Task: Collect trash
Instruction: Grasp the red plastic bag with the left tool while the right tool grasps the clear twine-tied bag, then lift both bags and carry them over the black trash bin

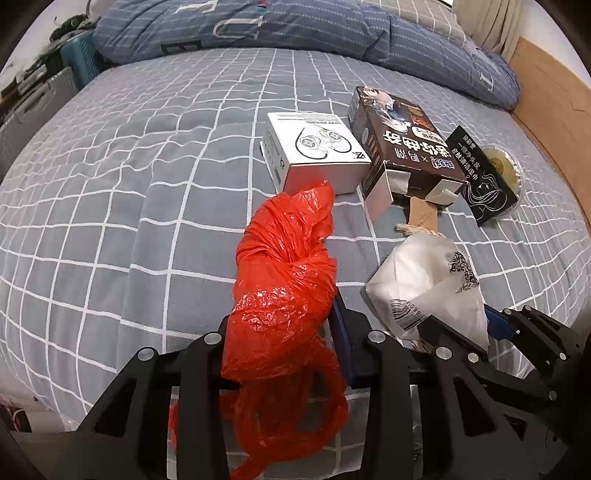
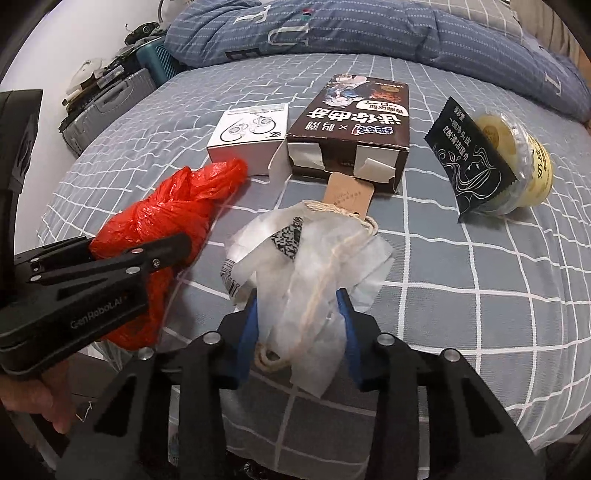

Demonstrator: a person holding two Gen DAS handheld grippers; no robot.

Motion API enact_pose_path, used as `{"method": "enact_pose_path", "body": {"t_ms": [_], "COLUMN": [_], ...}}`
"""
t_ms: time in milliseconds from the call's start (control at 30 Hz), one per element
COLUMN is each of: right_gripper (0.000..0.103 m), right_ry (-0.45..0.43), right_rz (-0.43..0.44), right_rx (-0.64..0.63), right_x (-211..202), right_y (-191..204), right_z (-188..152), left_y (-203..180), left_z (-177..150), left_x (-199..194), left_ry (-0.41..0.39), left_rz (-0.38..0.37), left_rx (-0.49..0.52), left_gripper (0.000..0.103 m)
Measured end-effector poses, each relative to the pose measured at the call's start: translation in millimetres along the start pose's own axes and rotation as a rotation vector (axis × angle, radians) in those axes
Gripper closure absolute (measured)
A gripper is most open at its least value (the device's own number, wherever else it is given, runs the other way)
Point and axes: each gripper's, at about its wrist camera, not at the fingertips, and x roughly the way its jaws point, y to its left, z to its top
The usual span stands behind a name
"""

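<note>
Boxes (image 2: 347, 125), black sachet (image 2: 469, 162) and yellow cup (image 2: 532, 166) lie beyond both bags.

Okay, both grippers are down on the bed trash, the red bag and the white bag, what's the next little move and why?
Probably lift both straight up off the bed sheet. The left gripper looks clamped on the red plastic bag, and the right gripper pinches the white bag between its blue pads. Rise slowly: the white bag's cord runs to a tag under the brown box.

Bedroom, checked bed (image 1: 147, 184), quilt (image 1: 258, 29), perhaps suitcases (image 2: 110, 99)
</note>
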Motion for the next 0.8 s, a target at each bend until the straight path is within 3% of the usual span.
{"method": "enact_pose_path", "body": {"t_ms": [800], "right_gripper": [0.067], "right_ry": [-0.086], "right_rz": [-0.059], "right_rx": [0.040], "right_x": [-63.9], "right_y": [-10.0], "right_z": [-15.1], "left_y": [-6.9], "left_z": [-25.3], "left_x": [-64.7], "left_ry": [-0.059], "left_rz": [-0.008], "left_rx": [-0.044], "left_gripper": [0.069]}}
